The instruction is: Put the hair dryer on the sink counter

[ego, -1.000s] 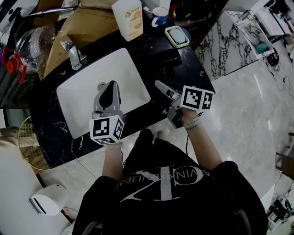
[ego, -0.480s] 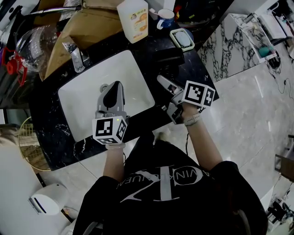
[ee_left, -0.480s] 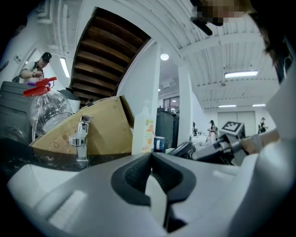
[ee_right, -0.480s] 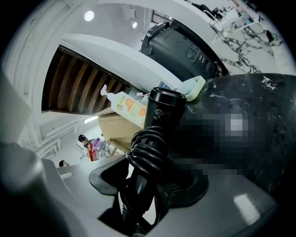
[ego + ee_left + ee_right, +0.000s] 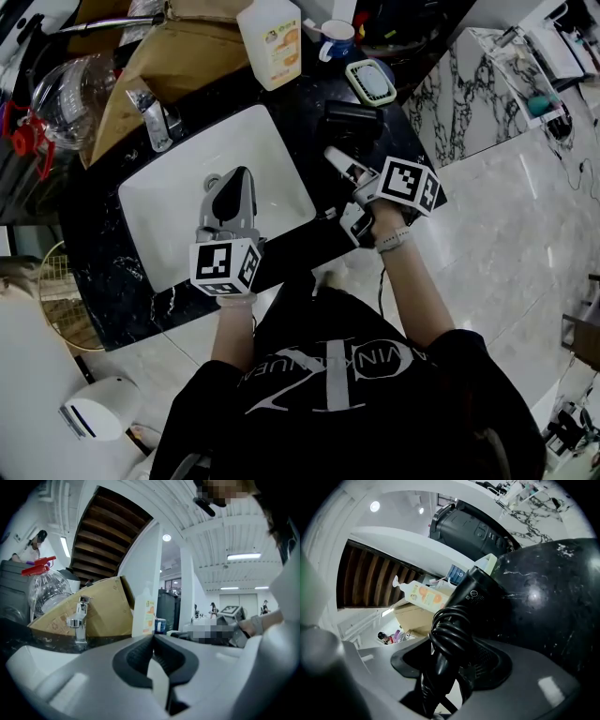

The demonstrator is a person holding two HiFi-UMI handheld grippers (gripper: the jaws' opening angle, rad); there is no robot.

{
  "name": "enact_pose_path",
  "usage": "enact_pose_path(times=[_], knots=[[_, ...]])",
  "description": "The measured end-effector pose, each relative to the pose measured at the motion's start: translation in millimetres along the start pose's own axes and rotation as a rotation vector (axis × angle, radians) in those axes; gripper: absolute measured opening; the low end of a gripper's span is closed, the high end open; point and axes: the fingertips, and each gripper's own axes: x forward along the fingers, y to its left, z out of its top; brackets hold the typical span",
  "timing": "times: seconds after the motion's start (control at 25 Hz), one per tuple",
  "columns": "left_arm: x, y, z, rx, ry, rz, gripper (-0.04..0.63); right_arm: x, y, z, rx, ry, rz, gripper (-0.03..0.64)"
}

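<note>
My right tool [image 5: 339,161] is clenched on the hair dryer [image 5: 354,120]. In the right gripper view, the black handle with its cord wound round it sits between the pads of the right tool [image 5: 451,660], and the pads press on the coils. The hair dryer [image 5: 476,597] points away from me, with its barrel against the black marbled table [image 5: 548,602]. From the head view it is over the right part of the table [image 5: 405,142], between the white sink basin [image 5: 178,202] and the table's right edge, just in front of the pale green soap dish [image 5: 369,81]. It is black on black stone, so I cannot tell from above how much of it rests on the surface.

My left tool [image 5: 232,178] hangs over the basin, pointing towards the chrome faucet [image 5: 150,111]. In the left gripper view the pads of the left tool [image 5: 153,641] are shut against each other with nothing between them. Beyond them stand the faucet [image 5: 78,623] and a white detergent bottle [image 5: 146,613] with an orange label.

Along the back of the table are that bottle [image 5: 272,39], a blue mug [image 5: 336,39] beside it and a tilted cardboard box [image 5: 183,56]. A clear plastic jug [image 5: 58,94] with a red cap sits at the far left.
</note>
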Motion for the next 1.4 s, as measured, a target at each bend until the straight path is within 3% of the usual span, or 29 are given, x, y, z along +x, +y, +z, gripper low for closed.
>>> enact_pose_path(times=[0.16,0.28,0.84,1.24,1.4], knots=[[0,1,0,-0.002,0.001,0.003,0.000,5,-3,-6,-0.074,0.072,-0.039,0.275],[0,2,0,-0.007,-0.002,0.004,0.000,7,-4,-19,-0.152,0.178,-0.054,0.341],[4,-5,3,-0.014,-0.008,-0.006,0.000,-1,-7,-52,-0.538,0.527,-0.120,0.413],[7,-10,3,-0.018,-0.008,-0.016,0.000,-14,-10,-58,-0.556,0.614,-0.094,0.426],[8,-14,4,-0.019,-0.008,-0.025,0.000,-20,-14,-64,-0.630,0.692,-0.127,0.431]])
